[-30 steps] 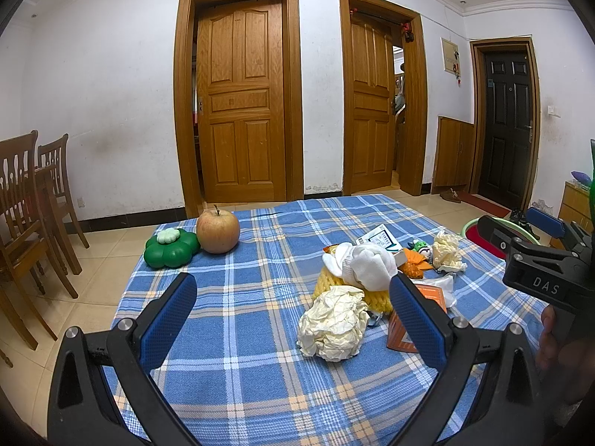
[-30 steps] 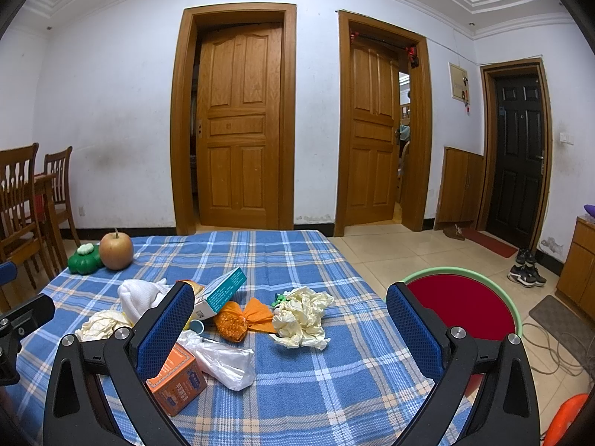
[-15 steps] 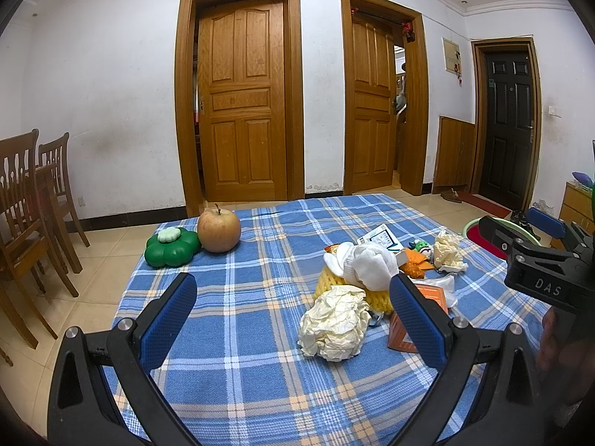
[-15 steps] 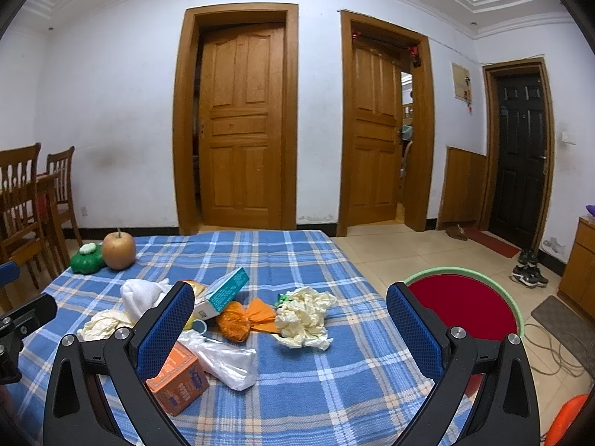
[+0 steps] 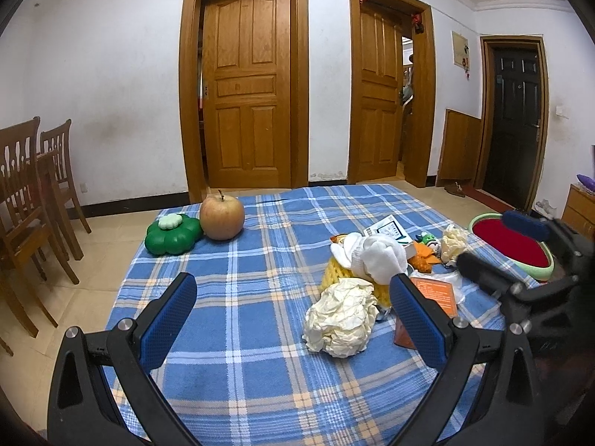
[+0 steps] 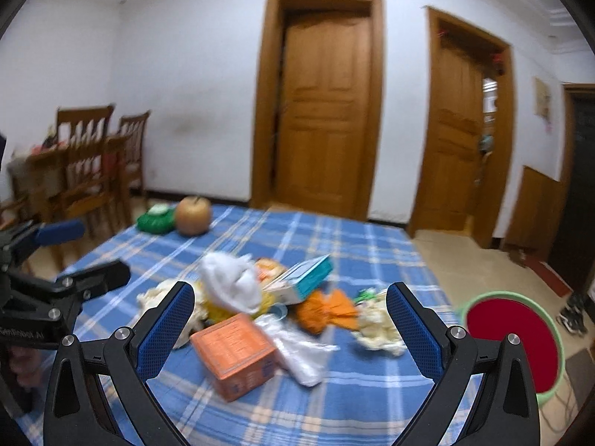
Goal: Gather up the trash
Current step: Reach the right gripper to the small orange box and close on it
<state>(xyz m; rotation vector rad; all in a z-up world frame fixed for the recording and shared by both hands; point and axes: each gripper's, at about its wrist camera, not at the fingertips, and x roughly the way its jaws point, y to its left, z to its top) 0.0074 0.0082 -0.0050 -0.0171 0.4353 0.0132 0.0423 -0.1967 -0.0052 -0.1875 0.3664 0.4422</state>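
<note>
The trash lies heaped on the right half of your table [image 5: 230, 334]: a crumpled paper ball [image 5: 340, 321] nearest your left gripper [image 5: 293, 319], an orange box [image 6: 234, 353], a clear plastic bag [image 6: 299, 353] and what looks like an orange wrapper [image 6: 323, 310], blurred here. Your right gripper [image 6: 290, 329] hangs above the box. Both sets of fingers are spread wide and empty. An apple [image 5: 222, 217] sits well apart, and a red basin [image 6: 515, 338] stands beside the table.

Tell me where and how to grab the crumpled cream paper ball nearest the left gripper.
Pinch the crumpled cream paper ball across its middle, coming from above and the near side. It is soft, lumpy and compressible, lying free on the blue plaid tablecloth, and the open left gripper already faces it.
</note>
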